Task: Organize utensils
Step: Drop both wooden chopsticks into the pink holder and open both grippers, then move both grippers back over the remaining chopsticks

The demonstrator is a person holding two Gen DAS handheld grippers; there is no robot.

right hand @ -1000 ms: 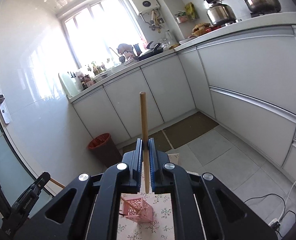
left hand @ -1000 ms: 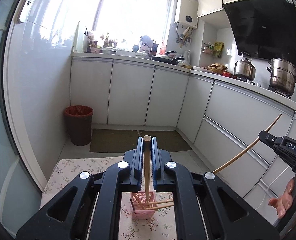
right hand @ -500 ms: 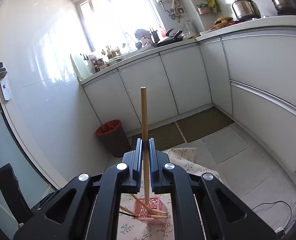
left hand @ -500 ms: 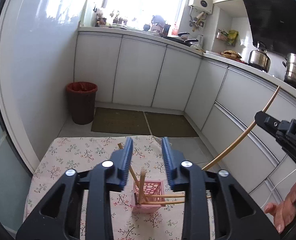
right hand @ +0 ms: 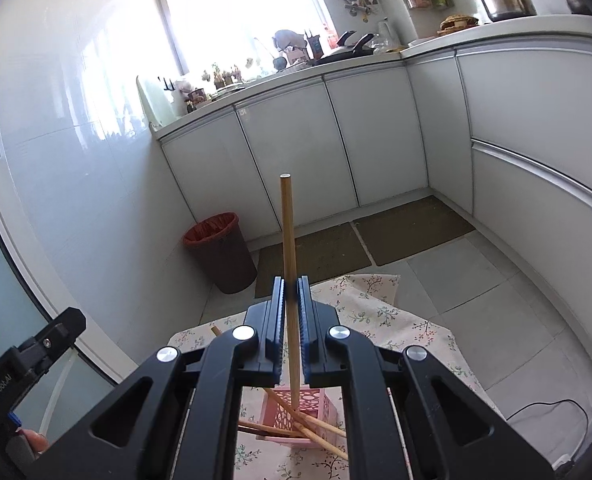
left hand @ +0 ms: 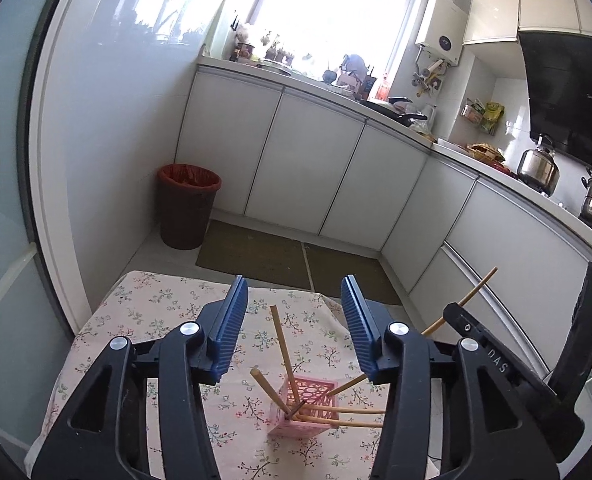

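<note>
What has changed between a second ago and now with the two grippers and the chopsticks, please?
The left gripper let go of its chopstick, now leaning in the pink basket, and its jaws are opening with nothing between them. The right gripper came down over the basket, its chopstick still upright between the pads. The basket stayed put on the floral cloth.

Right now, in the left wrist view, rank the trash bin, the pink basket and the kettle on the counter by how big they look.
1. Trash bin, plainly the largest.
2. Pink basket.
3. Kettle.
The basket sits far nearer the camera than the kettle, so only their apparent order is sure, not their real sizes.
</note>
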